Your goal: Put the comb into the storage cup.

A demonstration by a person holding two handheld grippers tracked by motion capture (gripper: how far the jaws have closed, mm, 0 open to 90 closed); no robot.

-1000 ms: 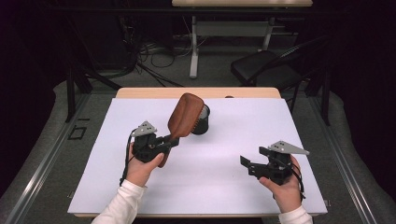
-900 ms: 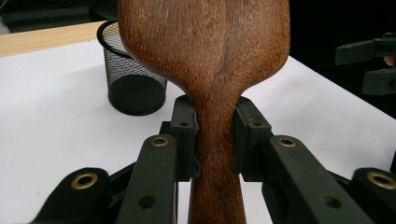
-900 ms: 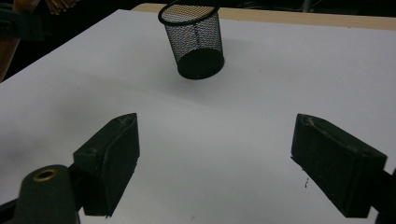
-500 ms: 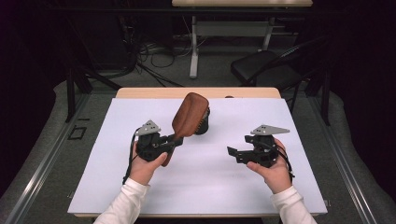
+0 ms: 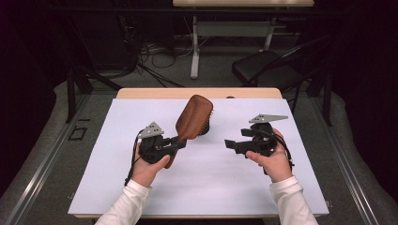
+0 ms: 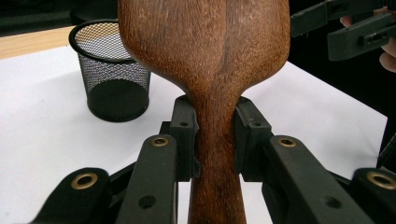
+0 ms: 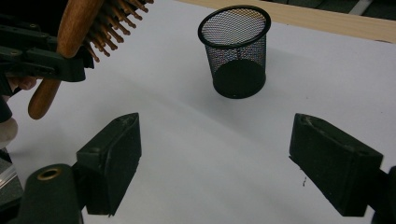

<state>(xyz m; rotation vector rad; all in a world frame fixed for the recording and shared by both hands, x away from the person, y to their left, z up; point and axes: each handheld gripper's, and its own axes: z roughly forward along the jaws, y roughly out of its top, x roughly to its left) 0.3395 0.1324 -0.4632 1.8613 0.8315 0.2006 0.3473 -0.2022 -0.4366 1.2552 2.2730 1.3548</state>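
Wooden hairbrush [image 6: 205, 60] clamped at its narrow neck between the jaws of my left gripper [image 5: 157, 145], with the broad oval head rising beyond the jaws and the handle end passing back toward my left hand [image 5: 148, 166]. In the high view the brush head tilts up and forward, hanging over the near side of the black mesh cup [image 7: 236, 51], which I take as the landmark; the brush does not appear to touch it. My right gripper [image 5: 244, 144] hovers to the right of the cup, on its near side, with its jaws spread wide and nothing between them. In the right gripper view the cup stands upright and empty on the white table sheet [image 5: 211, 187], beyond those parted jaws, and the brush's wooden pins [image 7: 114, 23] point down toward the sheet to the left of the cup.

Handling, as I judge it: the brush is rigid solid wood, moderately light, and top-heavy because the head outweighs the handle. The polished grain may slip or pivot under a loose grip, so the waist just below the head, where the pads now bear, is the sound hold. The pins look the most fragile part.

No brand, label or legible writing appears on the brush, the cup or the sheet.
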